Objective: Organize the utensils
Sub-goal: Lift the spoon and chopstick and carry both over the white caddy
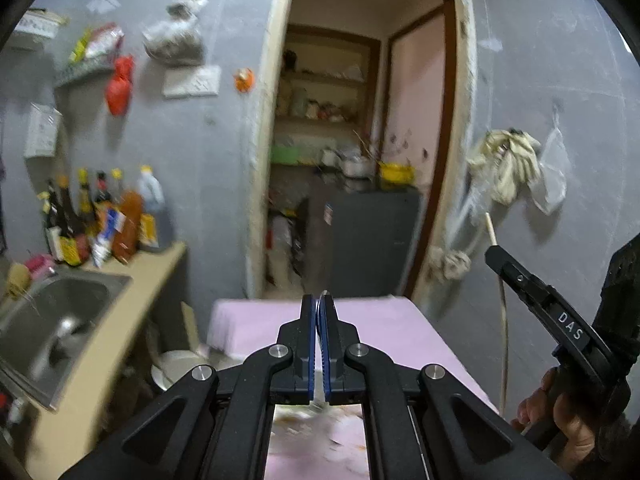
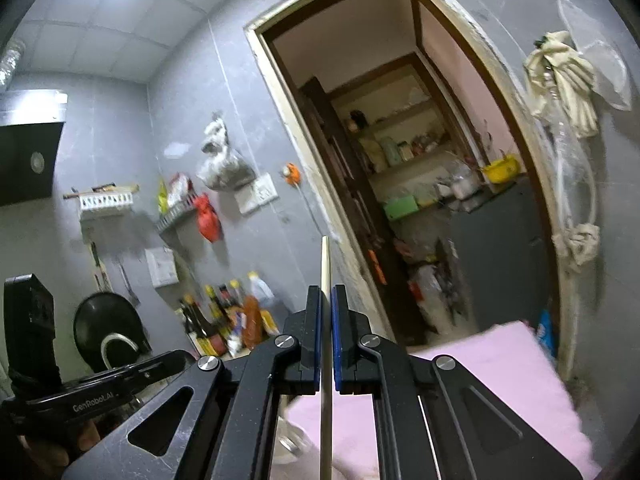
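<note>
My left gripper (image 1: 320, 312) is shut on a thin metal utensil (image 1: 321, 300) whose edge shows between the blue pads; its kind is unclear. It is held above a table with a pink cloth (image 1: 380, 332). My right gripper (image 2: 327, 300) is shut on a pale chopstick (image 2: 326, 264) that sticks up past the fingertips and runs down between the pads. In the left wrist view the right gripper (image 1: 496, 254) is at the right, with the chopstick (image 1: 491, 228) poking out of its tip. The left gripper's body (image 2: 92, 384) shows at the lower left of the right wrist view.
A steel sink (image 1: 60, 320) sits in a beige counter (image 1: 132, 300) at left, with sauce bottles (image 1: 100, 220) behind it. An open doorway (image 1: 360, 140) leads to a pantry with shelves and a dark cabinet. A cloth (image 1: 508, 164) hangs on the right wall. A black wok (image 2: 108, 328) hangs by the counter.
</note>
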A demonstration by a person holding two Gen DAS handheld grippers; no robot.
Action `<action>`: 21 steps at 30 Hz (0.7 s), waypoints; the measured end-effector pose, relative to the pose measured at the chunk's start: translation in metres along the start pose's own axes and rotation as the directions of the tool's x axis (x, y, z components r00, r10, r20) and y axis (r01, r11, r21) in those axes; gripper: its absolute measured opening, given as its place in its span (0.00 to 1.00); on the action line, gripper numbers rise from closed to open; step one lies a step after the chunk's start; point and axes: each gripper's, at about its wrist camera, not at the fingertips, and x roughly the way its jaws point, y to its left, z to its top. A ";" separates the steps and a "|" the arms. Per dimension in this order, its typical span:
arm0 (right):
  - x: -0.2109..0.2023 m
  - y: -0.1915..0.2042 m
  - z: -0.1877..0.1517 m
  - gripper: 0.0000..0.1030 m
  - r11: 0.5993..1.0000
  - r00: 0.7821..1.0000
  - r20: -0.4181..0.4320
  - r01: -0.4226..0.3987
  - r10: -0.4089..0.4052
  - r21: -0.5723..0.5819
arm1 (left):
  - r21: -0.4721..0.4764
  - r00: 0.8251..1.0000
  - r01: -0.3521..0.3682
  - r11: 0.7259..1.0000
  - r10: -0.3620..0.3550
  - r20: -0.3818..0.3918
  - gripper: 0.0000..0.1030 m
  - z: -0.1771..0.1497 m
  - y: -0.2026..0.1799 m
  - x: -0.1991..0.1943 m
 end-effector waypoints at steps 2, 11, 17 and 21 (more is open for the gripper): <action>0.012 0.015 0.002 0.04 1.000 1.000 0.023 -0.022 0.022 0.002 | 0.001 0.999 -0.033 0.999 0.033 0.028 0.03 0.010 0.017 -0.006; 0.058 0.057 -0.019 0.04 0.999 0.992 0.117 -0.039 0.034 0.035 | 0.007 0.973 -0.210 0.978 0.208 0.098 0.03 0.030 0.080 -0.007; 0.081 0.070 -0.050 0.04 1.000 0.988 0.154 0.015 -0.019 0.024 | 0.029 0.955 -0.285 0.958 0.282 0.087 0.03 0.019 0.104 0.010; 0.092 0.077 -0.064 0.04 1.000 0.984 0.174 0.025 -0.023 -0.008 | 0.031 0.946 -0.319 0.947 0.316 0.070 0.03 0.006 0.111 0.025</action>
